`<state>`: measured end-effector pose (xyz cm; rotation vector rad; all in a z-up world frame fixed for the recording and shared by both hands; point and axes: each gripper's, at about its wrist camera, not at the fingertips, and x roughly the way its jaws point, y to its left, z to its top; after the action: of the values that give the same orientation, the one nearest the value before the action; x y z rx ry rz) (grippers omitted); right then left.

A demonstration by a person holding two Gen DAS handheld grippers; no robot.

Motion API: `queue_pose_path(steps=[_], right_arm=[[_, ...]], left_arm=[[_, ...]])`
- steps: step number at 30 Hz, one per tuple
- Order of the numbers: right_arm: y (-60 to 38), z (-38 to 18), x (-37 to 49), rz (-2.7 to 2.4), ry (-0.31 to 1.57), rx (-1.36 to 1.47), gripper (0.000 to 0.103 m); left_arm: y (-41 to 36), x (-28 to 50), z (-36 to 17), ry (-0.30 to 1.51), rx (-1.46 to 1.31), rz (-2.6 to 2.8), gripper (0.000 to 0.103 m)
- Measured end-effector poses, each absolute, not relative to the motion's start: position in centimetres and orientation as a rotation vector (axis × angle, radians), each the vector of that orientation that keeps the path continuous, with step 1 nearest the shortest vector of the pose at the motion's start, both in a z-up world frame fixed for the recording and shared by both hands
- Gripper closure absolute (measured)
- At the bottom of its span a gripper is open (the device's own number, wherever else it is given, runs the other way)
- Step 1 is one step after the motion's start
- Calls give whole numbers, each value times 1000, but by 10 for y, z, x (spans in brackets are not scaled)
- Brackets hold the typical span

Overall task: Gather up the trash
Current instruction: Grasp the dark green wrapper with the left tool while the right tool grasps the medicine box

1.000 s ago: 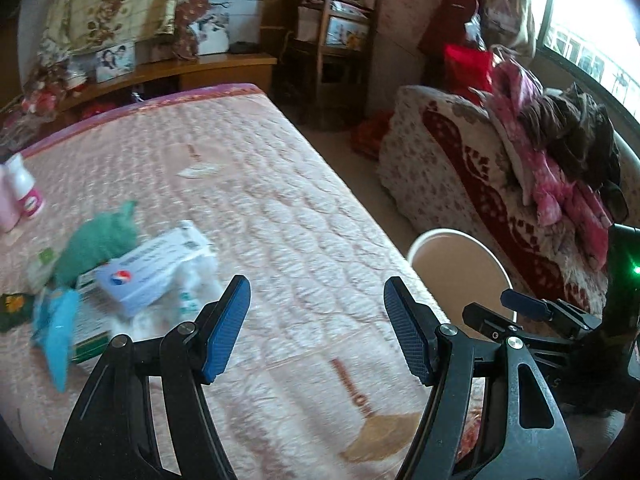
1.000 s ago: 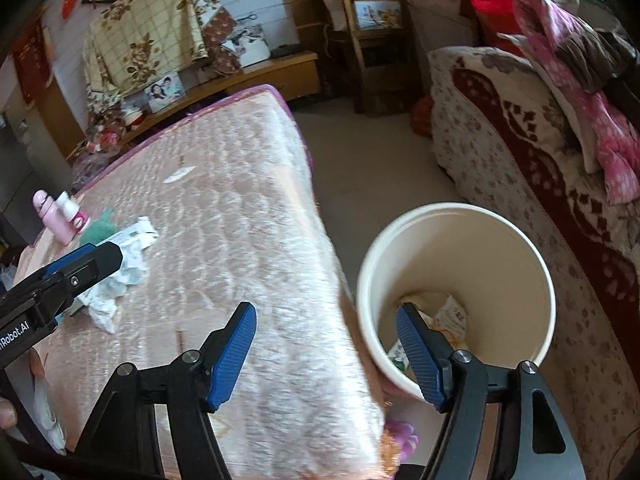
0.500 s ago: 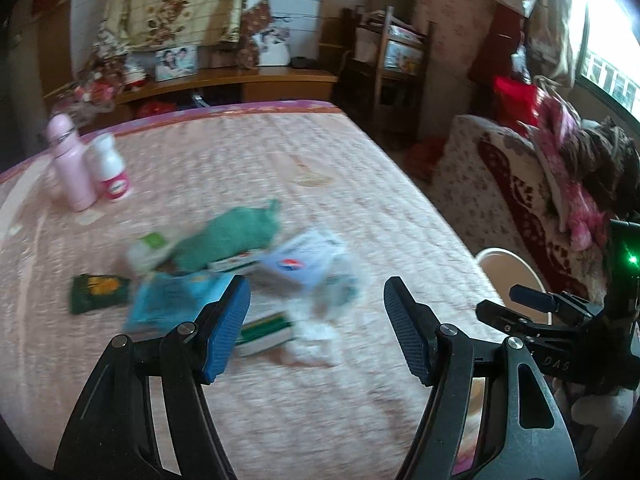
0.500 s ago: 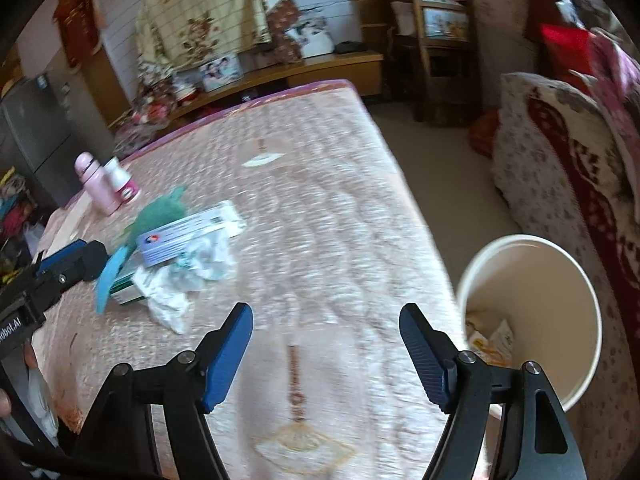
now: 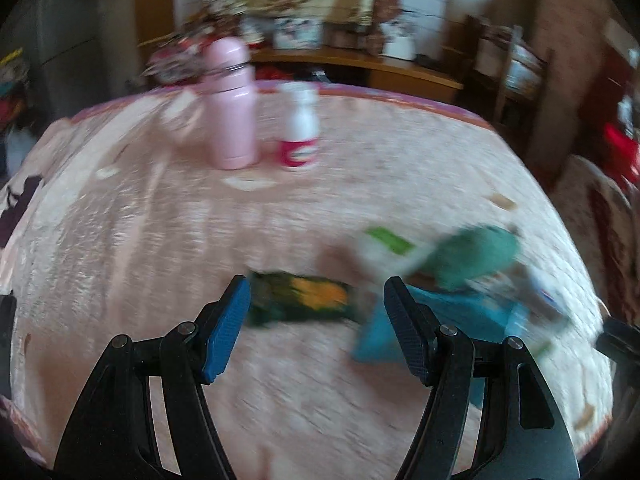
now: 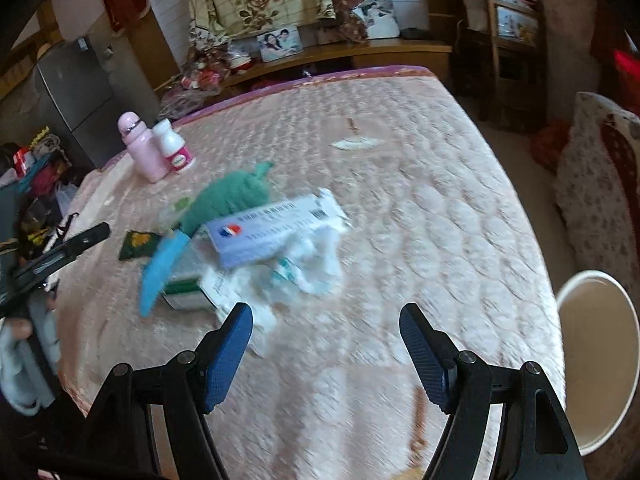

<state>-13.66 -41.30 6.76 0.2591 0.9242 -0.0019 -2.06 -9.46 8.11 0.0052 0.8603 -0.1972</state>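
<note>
A pile of trash lies on the pink quilted bed (image 6: 420, 208): a dark green wrapper with yellow print (image 5: 300, 298) (image 6: 136, 243), a blue packet (image 5: 448, 314) (image 6: 162, 268), a teal cloth lump (image 5: 472, 254) (image 6: 228, 196), a white-and-blue box (image 6: 272, 228) and crumpled white plastic (image 6: 308, 268). My left gripper (image 5: 316, 324) is open and empty, with the green wrapper just beyond its fingertips. My right gripper (image 6: 326, 352) is open and empty, just short of the white plastic. A cream trash bin (image 6: 596, 364) stands on the floor at the bed's right edge.
A pink bottle (image 5: 230, 108) (image 6: 140, 152) and a small white bottle (image 5: 300, 128) (image 6: 174, 148) stand upright at the bed's far left. A floral sofa (image 6: 600, 184) is to the right, a wooden shelf (image 6: 340, 52) behind the bed.
Both grippers have swung left, away from the bin and toward the trash pile. The left one now faces the green wrapper and the bottles. Both stayed open.
</note>
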Motion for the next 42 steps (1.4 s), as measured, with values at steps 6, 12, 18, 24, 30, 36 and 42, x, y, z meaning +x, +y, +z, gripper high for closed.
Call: queue_pose_path(steps=[6,12,18,24,30,36,42], right_arm=[[-398,75,-89,9,934,224,29],[-381,60,-19,59,1008,202,29],[-366,37,0,176,1100,116,28],[-400,26,-53,132,1186,-22,29],[-447,28,-103,54,1166,53,29],[-464,44,-134,50,1073,168,28],[-456,41,-115,33,1047,232,23]], left_arm=[[-65,42,51,924,-9,-107,35],[-61,57,26,1007,3,-140,35],[-64,13,16,1082,23,-264,35],[-68,-31,21,1108,29,-361,35],[-60,-64,28,1154,-49,-446,35],[-48,-88,62,1077,-36,-505,35],[-43,-71,61,1037,-28,-473,35]])
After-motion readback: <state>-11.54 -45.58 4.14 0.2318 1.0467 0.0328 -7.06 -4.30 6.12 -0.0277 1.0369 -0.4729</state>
